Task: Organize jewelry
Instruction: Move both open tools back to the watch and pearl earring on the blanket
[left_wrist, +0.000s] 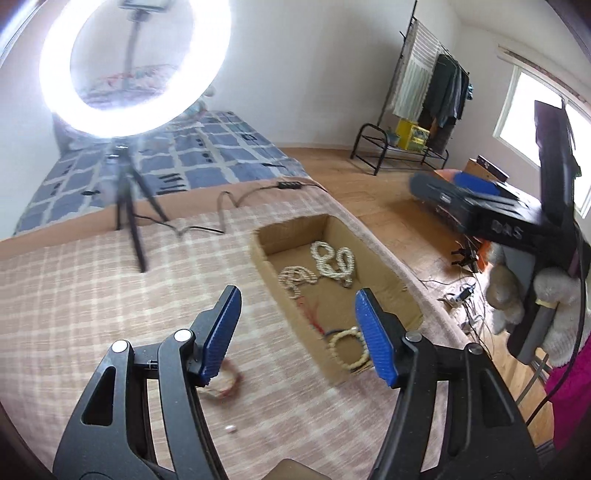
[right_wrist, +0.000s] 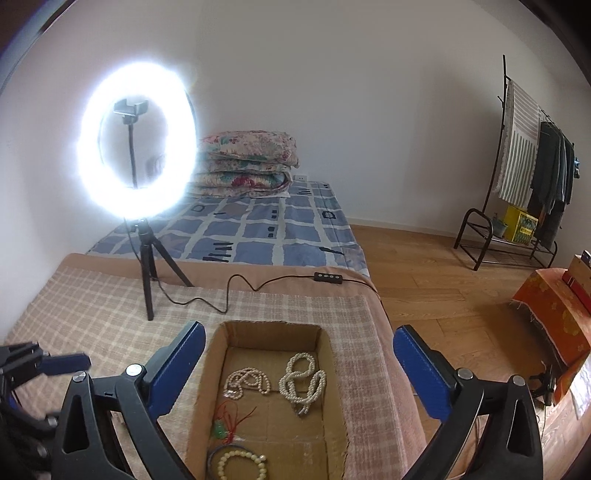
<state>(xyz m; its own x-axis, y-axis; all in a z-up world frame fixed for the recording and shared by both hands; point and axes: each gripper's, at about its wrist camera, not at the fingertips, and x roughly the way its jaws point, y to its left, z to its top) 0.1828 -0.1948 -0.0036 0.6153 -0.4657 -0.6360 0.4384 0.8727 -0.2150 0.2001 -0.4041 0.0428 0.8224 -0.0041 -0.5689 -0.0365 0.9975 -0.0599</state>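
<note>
A shallow cardboard box (left_wrist: 266, 236) (right_wrist: 221, 354) lies on the checked bed cover. In it lie a white pearl necklace (left_wrist: 334, 260) (right_wrist: 303, 380), a smaller beige bead strand (left_wrist: 295, 278) (right_wrist: 245, 382), a red cord with a green charm (right_wrist: 221, 428) and a cream bead bracelet (left_wrist: 345, 350) (right_wrist: 242, 465). A reddish bracelet (left_wrist: 225, 384) and a small loose bead (left_wrist: 229, 429) lie on the cover, left of the box. My left gripper (left_wrist: 299, 332) is open and empty above the box's left edge. My right gripper (right_wrist: 299, 363) is open and empty, hovering over the box.
A lit ring light on a tripod (left_wrist: 129, 206) (right_wrist: 147, 266) stands on the cover behind the box, its cable (right_wrist: 229, 291) trailing right. The bed's right edge (right_wrist: 384, 332) drops to a wooden floor. A clothes rack (right_wrist: 517, 184) stands far right.
</note>
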